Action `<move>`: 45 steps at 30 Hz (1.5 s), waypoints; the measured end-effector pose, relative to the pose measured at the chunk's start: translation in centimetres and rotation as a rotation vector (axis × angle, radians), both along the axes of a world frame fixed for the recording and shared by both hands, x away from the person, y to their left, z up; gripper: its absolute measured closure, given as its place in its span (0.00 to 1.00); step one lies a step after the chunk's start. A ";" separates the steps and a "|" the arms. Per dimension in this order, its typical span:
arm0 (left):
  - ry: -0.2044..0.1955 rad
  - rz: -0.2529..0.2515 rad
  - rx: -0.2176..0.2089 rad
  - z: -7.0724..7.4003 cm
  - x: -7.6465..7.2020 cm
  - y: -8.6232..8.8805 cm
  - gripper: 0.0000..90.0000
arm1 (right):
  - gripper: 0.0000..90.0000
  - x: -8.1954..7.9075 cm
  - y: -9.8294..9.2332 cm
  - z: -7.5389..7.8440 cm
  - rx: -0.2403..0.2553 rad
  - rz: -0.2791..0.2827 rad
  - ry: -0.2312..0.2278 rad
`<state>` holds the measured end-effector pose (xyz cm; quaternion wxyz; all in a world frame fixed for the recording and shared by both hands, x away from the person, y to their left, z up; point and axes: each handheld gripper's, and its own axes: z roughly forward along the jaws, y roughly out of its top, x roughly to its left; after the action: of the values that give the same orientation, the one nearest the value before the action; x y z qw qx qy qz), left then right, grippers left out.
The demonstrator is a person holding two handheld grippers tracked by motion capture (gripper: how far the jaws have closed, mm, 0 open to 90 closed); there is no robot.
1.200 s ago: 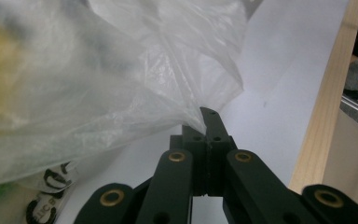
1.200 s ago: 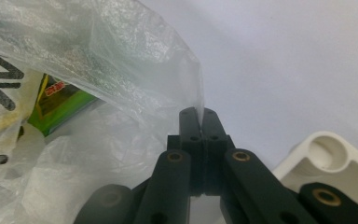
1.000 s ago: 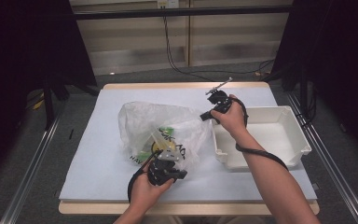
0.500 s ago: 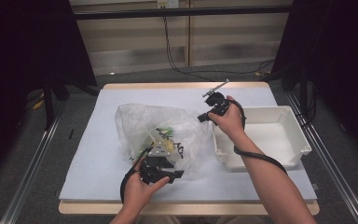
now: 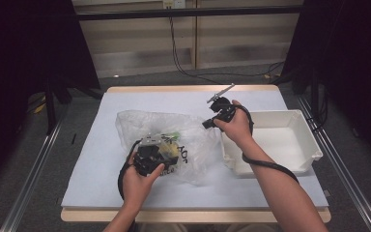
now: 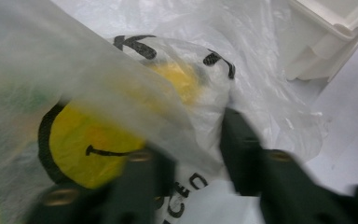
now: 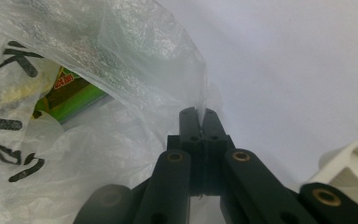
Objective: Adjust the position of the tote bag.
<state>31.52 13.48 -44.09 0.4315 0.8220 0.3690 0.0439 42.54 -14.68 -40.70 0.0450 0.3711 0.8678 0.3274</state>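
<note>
1. One clear plastic bag (image 5: 174,145) lies on the table (image 5: 101,193), just left of the white bin (image 5: 290,145); inside it sit a yellow smiley-face item (image 6: 88,140) and a green packet (image 7: 67,95), with black lettering on an inner white bag (image 6: 200,93).
2. Risk: the thin film could tear or slip out at the pinched edge if the two hands pull apart too hard, because only a small fold is clamped.
3. Risk: contents could spill onto the table instead of into the bin if the bag mouth opens facing the wrong way.
4. Risk: the left jaws may catch only film and not the item inside, since layers of plastic cover it.
5. Right gripper (image 7: 199,114): jaws fully closed, pinching the bag's edge, held up near the bin corner.
6. Left gripper (image 6: 193,154): jaws partly open and just been closing, straddling bag film and the white inner bag; a firm grip I cannot tell, blurred.
</note>
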 end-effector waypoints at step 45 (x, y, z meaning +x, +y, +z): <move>0.125 -0.098 0.089 -2.0 -4.7 -0.6 1.00 | 0.89 5.0 0.9 -2.2 -0.075 -0.051 0.010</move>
<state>26.77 12.92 -46.07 0.3721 0.8587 0.3522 -0.0124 47.52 -13.74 -42.92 0.0629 0.3929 0.8699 0.2916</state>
